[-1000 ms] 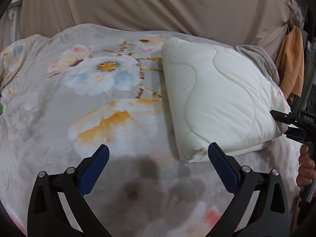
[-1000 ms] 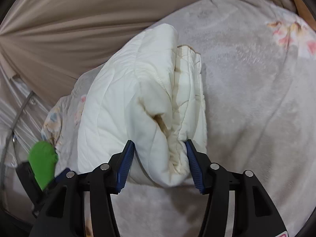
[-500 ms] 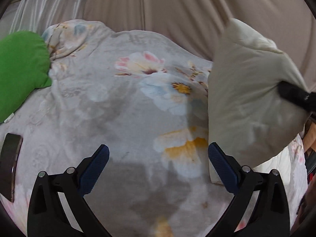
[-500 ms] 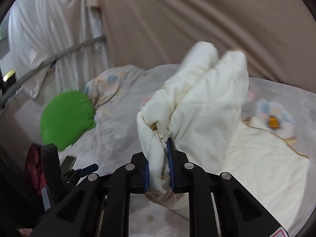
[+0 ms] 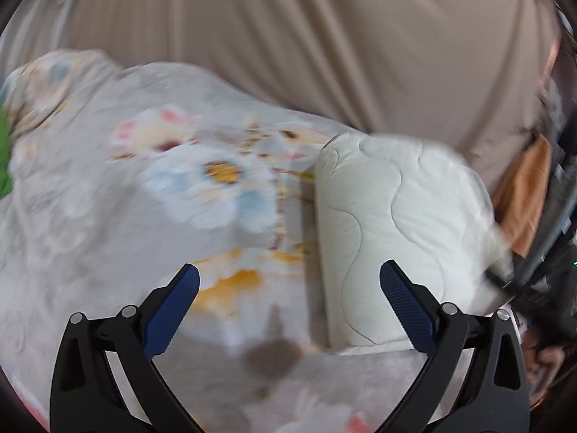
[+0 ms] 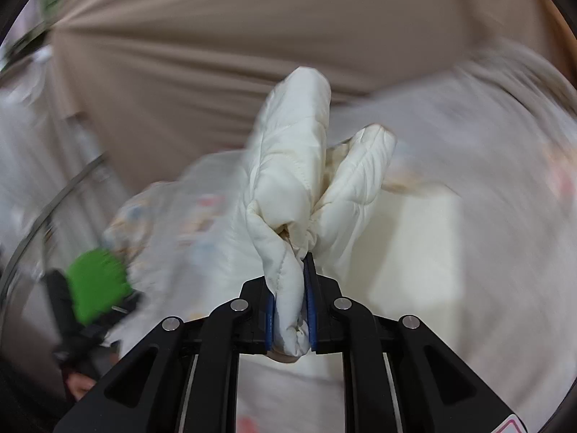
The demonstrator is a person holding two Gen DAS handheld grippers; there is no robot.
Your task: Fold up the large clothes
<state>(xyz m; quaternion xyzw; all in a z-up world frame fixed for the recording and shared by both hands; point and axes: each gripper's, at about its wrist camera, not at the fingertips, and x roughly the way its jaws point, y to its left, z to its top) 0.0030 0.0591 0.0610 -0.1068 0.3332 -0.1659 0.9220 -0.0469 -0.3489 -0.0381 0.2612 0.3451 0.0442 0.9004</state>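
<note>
Quilted cream garment [image 5: 393, 238] lies folded on the floral bedspread [image 5: 151, 209], its long left edge straight and its near corner just beyond my left gripper [image 5: 288, 306]. That gripper hangs over the bedspread with its blue pads spread wide and nothing between them. My right gripper [image 6: 289, 310] is pinched hard on a bunched corner of the garment, the padded layers puffing up past the pads in two lobes; from the left wrist view that gripper sits at the garment's far right corner, next to the orange cloth [image 5: 523, 195]. Both views are smeared with motion, so finer detail of the layers is lost.

I judge this to be a late fold: the piece is already a compact block and one corner is being carried to tidy or close it. Next I would need to lay that corner flat on the garment, let go cleanly, and use the free left gripper to steady the near edge so the thick padding does not spring apart.
</note>
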